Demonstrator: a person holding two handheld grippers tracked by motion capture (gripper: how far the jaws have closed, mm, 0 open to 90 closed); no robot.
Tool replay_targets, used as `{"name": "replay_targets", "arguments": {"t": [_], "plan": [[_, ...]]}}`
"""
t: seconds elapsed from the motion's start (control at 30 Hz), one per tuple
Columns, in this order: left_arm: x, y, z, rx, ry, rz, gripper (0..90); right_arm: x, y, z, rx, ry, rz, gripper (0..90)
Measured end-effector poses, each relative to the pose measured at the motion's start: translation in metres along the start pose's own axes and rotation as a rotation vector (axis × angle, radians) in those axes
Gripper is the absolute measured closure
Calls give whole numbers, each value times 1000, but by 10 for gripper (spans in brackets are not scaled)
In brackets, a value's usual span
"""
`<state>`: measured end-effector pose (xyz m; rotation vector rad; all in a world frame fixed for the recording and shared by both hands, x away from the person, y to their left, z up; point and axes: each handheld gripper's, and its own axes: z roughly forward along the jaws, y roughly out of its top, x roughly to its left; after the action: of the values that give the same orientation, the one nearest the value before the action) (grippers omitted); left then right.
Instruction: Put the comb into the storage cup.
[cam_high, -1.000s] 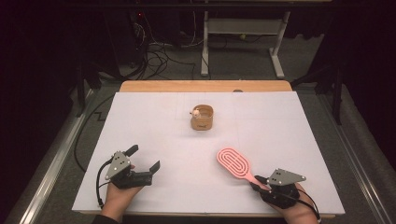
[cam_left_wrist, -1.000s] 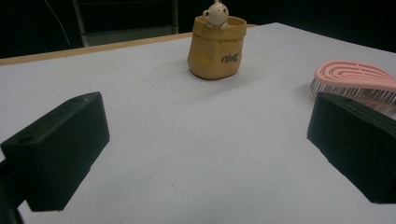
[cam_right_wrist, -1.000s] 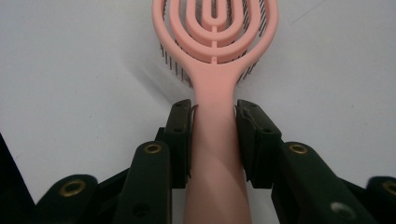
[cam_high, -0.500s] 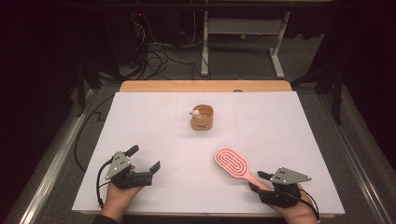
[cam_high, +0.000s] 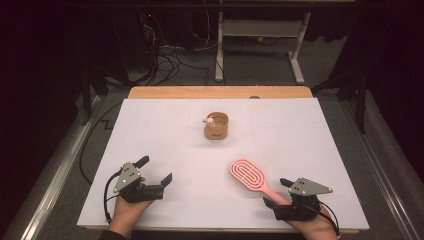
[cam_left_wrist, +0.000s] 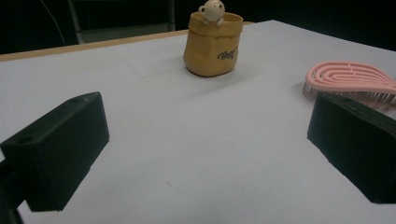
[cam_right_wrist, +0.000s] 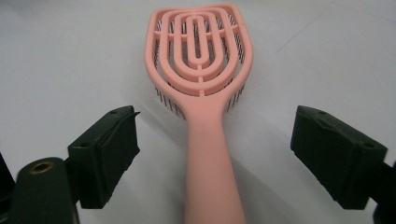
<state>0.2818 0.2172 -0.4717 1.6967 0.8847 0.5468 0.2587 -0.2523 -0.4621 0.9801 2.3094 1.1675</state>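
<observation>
White sheeting covers most of the tabletop (cam_high: 165, 130), with a strip of bare wood along the far edge. The right gripper (cam_high: 276, 192) sits close to the near edge on the right side, the left gripper (cam_high: 156, 170) close to the near edge on the left, and a wide stretch of bare white lies between them and on toward the far side. The one thing standing out there is a small tan pot (cam_high: 216, 126) with a little figure peeking over its rim, well apart from both grippers, near the middle of the far half.

Both forearms are cut off by the bottom of the high view. In the left gripper view the hairbrush head is partly hidden behind the jaw at that view's right, and its handle cannot be seen there. In the right gripper view the handle's end runs out of the bottom, so where it stops cannot be made out.

A pink hairbrush (cam_right_wrist: 201, 60) lies flat on the white sheet, bristles down, with an oval head of open concentric loops and a straight, plain handle. Its head points away toward the tabletop's middle; its handle lies between the right gripper's jaws. Those jaws have just been opening and now stand wide, clear of the handle on both sides. The left gripper's jaws are spread apart too, with bare sheet between them.
</observation>
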Motion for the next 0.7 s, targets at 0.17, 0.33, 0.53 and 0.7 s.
{"name": "replay_targets", "arguments": {"t": [0.17, 0.33, 0.53, 0.7], "plan": [[-1, 0, 1, 4, -2, 9, 0, 0, 1, 2, -2, -5, 3, 71], [-1, 0, 2, 8, -1, 0, 0, 1, 3, 4, -1, -24, 0, 2], [-2, 1, 0, 5, 1, 14, 0, 3, 7, 4, -11, -31, -9, 2], [-2, 1, 1, 7, -1, 12, 0, 3, 9, 5, -12, -31, -7, 2]]}}
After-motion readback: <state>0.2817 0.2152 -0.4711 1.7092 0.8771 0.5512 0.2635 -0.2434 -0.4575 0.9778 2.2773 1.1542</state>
